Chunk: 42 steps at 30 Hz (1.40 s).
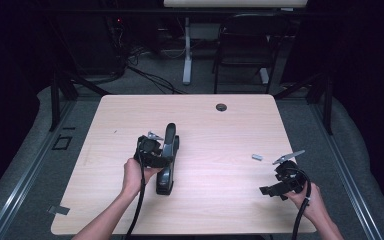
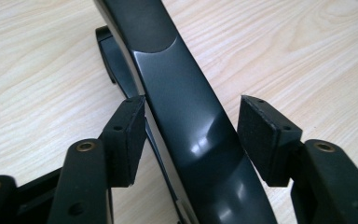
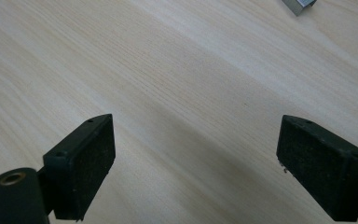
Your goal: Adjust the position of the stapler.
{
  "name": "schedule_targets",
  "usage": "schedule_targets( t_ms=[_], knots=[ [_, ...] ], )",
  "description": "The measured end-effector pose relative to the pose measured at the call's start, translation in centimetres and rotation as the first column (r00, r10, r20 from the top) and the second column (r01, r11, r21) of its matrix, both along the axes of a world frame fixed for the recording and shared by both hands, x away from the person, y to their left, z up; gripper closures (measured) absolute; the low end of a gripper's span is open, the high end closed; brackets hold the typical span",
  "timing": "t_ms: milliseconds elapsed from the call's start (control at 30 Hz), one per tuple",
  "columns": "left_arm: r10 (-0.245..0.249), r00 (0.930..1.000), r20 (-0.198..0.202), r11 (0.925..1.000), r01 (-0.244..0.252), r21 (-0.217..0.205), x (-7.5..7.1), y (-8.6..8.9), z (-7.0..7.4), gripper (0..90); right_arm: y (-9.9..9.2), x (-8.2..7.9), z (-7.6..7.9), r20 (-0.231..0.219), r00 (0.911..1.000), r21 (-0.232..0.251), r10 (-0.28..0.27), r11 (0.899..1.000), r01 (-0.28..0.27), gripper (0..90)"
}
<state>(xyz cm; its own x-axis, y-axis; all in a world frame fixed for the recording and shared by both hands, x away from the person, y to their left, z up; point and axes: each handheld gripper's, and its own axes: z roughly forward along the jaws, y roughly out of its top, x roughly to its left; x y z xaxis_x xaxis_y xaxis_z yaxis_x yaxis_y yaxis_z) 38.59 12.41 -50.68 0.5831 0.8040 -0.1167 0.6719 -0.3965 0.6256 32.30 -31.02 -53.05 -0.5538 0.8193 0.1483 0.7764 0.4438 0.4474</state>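
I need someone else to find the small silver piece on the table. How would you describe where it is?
Start at the light wooden table and go to its right side, just up and left of the right claw. There lies a small silver block, alone on bare wood. Its only neighbour on the table is the large black stapler far to its left, long and dark, while this is tiny, pale and metallic.

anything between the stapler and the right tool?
One small grey metal piece lies on the table between the stapler and the right tool; otherwise bare wood, in the high view.
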Motion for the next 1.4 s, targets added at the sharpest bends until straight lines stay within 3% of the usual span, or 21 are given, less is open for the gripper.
schedule_targets(
  t_ms=[133,233,333,367,433,467,567,633,667,733,933,967,1100,1267,1400],
  knots=[
    [0.006,1.0000,-0.006,0.9999,-0.006,-0.012,0.4,0.0,0.1,43.9,0.0,0.0,0.0,0.000,1.0000,0.001,0.000,1.000,0.000,11.3],
    [0.031,0.9995,-0.012,0.9992,-0.031,-0.024,1.2,-0.8,-0.1,33.4,0.1,0.0,0.0,-0.003,1.0000,-0.002,0.002,1.000,-0.002,11.3],
    [0.060,0.9982,-0.007,0.9982,-0.060,0.006,1.6,-1.7,-0.3,32.5,0.1,0.0,0.0,-0.001,1.0000,-0.006,0.003,1.000,-0.003,11.3],
    [0.084,0.9964,0.004,0.9958,-0.085,0.034,1.8,-2.0,-0.5,33.6,0.0,0.0,0.0,-0.002,1.0000,0.001,0.003,1.000,-0.003,11.3],
    [0.109,0.9938,0.022,0.9926,-0.110,0.052,1.9,-2.1,-0.8,40.3,-0.1,-0.1,0.1,0.002,1.0000,0.000,-0.001,1.000,0.001,11.3],
    [0.109,0.9938,0.022,0.9926,-0.110,0.052,1.9,-2.1,-0.8,44.2,-0.1,-0.1,0.1,0.002,1.0000,0.000,-0.001,1.000,0.001,11.3],
    [0.099,0.9948,0.023,0.9942,-0.100,0.039,1.9,-1.9,-0.9,44.4,0.0,-0.1,0.1,0.009,1.0000,0.000,-0.003,1.000,0.003,11.4],
    [0.053,0.9978,0.038,0.9983,-0.054,0.023,1.8,-1.9,-0.9,45.9,0.0,-0.1,0.1,0.006,1.0000,-0.002,0.004,1.000,-0.004,11.5],
    [0.053,0.9978,0.038,0.9983,-0.054,0.023,1.8,-1.9,-0.9,47.1,0.0,-0.1,0.1,0.006,1.0000,-0.002,0.004,1.000,-0.004,11.5],
    [-0.003,0.9991,0.043,0.9998,0.002,0.021,1.6,-2.3,-0.9,49.7,0.0,-0.2,0.2,0.009,1.0000,-0.002,0.002,1.000,-0.002,11.6],
    [-0.065,0.9969,0.044,0.9977,0.064,0.024,1.4,-2.6,-0.8,52.9,0.1,-0.2,0.1,0.011,0.9999,-0.008,-0.004,1.000,0.004,11.7],
    [-0.094,0.9945,0.046,0.9956,0.094,-0.002,1.5,-2.4,-0.9,53.1,0.1,-0.2,0.1,0.004,1.0000,-0.011,0.008,1.000,-0.008,12.2],
    [-0.132,0.9898,0.054,0.9912,0.132,0.002,1.4,-2.4,-1.0,53.6,0.2,-0.2,0.1,0.011,0.9999,-0.028,0.004,1.000,-0.004,12.7],
    [-0.146,0.9875,0.060,0.9893,0.146,0.009,1.3,-2.5,-1.0,54.2,0.2,-0.1,0.0,0.011,0.9999,-0.022,0.012,1.000,-0.012,12.7],
    [-0.180,0.9810,0.071,0.9836,0.180,0.017,1.2,-2.6,-1.0,54.6,0.2,-0.1,0.0,0.006,0.9999,-0.024,0.010,1.000,-0.010,12.7]
  ],
)
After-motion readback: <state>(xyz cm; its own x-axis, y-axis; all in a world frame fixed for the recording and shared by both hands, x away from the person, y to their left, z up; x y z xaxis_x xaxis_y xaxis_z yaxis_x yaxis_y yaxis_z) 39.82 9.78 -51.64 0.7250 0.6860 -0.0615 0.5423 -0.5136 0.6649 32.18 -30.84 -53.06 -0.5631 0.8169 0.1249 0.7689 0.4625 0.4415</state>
